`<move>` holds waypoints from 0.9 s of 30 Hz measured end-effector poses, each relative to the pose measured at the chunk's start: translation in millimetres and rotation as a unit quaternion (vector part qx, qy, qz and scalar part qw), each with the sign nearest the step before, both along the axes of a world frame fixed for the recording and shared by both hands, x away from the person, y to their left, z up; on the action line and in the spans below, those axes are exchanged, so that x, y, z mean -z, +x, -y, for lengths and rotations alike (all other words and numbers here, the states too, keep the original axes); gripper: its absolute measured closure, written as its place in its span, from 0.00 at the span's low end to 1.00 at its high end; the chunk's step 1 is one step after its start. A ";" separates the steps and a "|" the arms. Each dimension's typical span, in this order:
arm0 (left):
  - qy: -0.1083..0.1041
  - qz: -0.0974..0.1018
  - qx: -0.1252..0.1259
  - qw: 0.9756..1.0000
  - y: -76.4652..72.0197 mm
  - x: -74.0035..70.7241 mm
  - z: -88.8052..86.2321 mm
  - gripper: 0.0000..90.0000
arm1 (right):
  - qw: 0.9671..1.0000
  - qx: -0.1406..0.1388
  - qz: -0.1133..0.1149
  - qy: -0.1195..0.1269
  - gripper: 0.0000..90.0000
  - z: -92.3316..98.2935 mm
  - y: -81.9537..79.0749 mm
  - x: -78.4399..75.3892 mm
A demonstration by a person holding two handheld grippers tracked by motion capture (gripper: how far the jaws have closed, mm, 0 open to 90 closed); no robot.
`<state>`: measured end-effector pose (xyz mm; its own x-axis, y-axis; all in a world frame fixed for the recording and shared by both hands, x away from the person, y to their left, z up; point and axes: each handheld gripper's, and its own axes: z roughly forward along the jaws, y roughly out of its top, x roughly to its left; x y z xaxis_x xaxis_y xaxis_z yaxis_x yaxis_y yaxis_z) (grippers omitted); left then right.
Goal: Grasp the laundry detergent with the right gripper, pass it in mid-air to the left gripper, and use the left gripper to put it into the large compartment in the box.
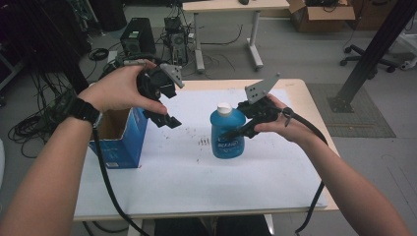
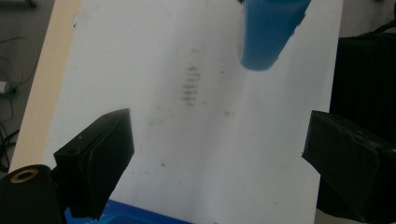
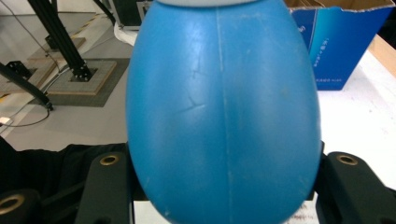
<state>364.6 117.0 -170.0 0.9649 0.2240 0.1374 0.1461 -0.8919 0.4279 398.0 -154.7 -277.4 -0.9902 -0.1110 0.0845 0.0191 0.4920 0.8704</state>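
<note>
A blue bottle (image 1: 227, 140) with a white cap (image 1: 224, 108) is upright over the middle of the white sheet (image 1: 196, 182). My right gripper (image 1: 235, 131) is shut on its body from the right side. In the right gripper view the bottle (image 3: 224, 107) sits squeezed between the two jaws of the right gripper (image 3: 224, 191). The bottle's base (image 2: 266, 37) seems to hang clear of the sheet. My left gripper (image 1: 167, 122) is held up at the left, above the sheet, beside the box. In its own view the left gripper (image 2: 219, 126) stands open with nothing between the jaws.
An open blue cardboard box (image 1: 120, 140) stands at the table's left edge and shows behind the bottle (image 3: 341, 42). Dark smudges (image 1: 202, 141) mark the sheet. Beyond the table are a computer tower (image 1: 137, 37), a second desk (image 1: 226, 7), and a black frame post (image 1: 373, 54).
</note>
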 end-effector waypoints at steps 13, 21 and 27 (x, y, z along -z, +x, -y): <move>0.016 -0.011 0.054 0.998 -7.3 -14.4 42.3 0.10 | 1.000 -0.030 0.001 -0.003 0.48 -38.5 -6.1 -9.2; 0.032 -0.019 0.071 0.997 -10.4 -9.5 53.6 0.10 | 0.999 -0.035 -0.003 -0.001 0.48 -52.2 -6.0 -6.3; 0.043 -0.024 0.076 0.996 -12.1 -4.0 59.3 0.10 | 0.999 -0.034 -0.004 -0.004 0.48 -58.4 -6.3 -5.0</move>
